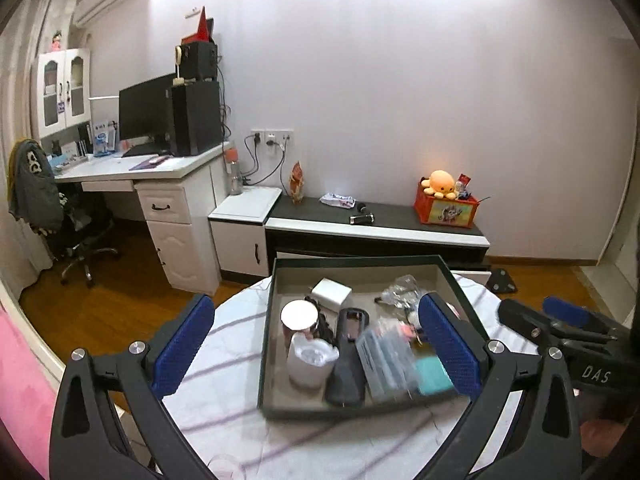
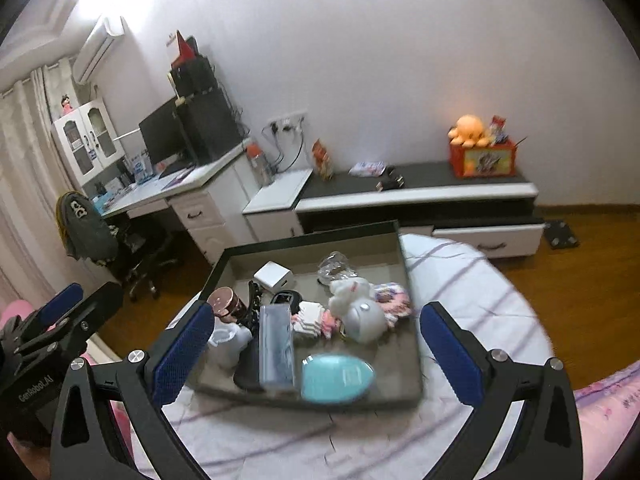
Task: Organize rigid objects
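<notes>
A dark shallow box (image 1: 280, 280) (image 2: 408, 264) sits on a round table with a striped cloth. It holds a white charger cube (image 1: 331, 292) (image 2: 273, 274), a copper-lidded jar (image 1: 298, 316) (image 2: 225, 300), a white cup (image 1: 310, 360), a black case (image 1: 347, 360), a clear plastic case (image 1: 384, 356) (image 2: 275, 344), a teal oval item (image 2: 338, 376) (image 1: 432, 374) and a white plush toy (image 2: 352, 296). My left gripper (image 1: 320, 350) is open and empty, hovering over the box. My right gripper (image 2: 316, 354) is open and empty, also over it.
The round table (image 1: 232, 420) (image 2: 480, 300) stands on a wood floor. A pink bed edge (image 1: 24, 360) lies at the left. Behind are a white desk (image 1: 152, 176), an office chair (image 1: 76, 236) and a low cabinet (image 1: 376, 232) bearing an orange toy crate (image 1: 446, 208).
</notes>
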The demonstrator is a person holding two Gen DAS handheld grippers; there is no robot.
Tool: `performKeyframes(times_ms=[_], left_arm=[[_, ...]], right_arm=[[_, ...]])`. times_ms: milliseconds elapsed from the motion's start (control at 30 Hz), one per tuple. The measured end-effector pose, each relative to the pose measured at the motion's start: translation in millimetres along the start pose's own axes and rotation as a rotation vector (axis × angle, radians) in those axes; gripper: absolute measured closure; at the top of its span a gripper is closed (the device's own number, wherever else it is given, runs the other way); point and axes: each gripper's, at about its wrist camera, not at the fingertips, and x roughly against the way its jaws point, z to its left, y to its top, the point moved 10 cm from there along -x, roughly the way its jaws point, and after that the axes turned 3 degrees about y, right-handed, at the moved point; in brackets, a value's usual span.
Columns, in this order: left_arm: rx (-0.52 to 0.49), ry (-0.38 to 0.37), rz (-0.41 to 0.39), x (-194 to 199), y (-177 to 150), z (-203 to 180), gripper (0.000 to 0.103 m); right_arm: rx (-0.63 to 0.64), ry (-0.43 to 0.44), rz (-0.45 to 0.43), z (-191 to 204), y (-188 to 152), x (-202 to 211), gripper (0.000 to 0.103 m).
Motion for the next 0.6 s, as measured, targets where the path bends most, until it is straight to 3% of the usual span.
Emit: performKeyframes(times_ms=[267, 400, 600], left_arm=[[0.012, 0.0, -0.047, 88, -20, 8, 0.0], [0.013, 0.018, -0.121, 138, -34, 10, 0.0], [-0.001, 0.062, -0.161, 199, -66, 10, 0.0]], right_arm=[[0.05, -0.084, -0.137, 16, -20, 109, 0.0], [0.073, -0.106, -0.165, 23, -45, 150, 0.0], [0.1, -0.143, -0.187, 34, -89, 195, 0.0]])
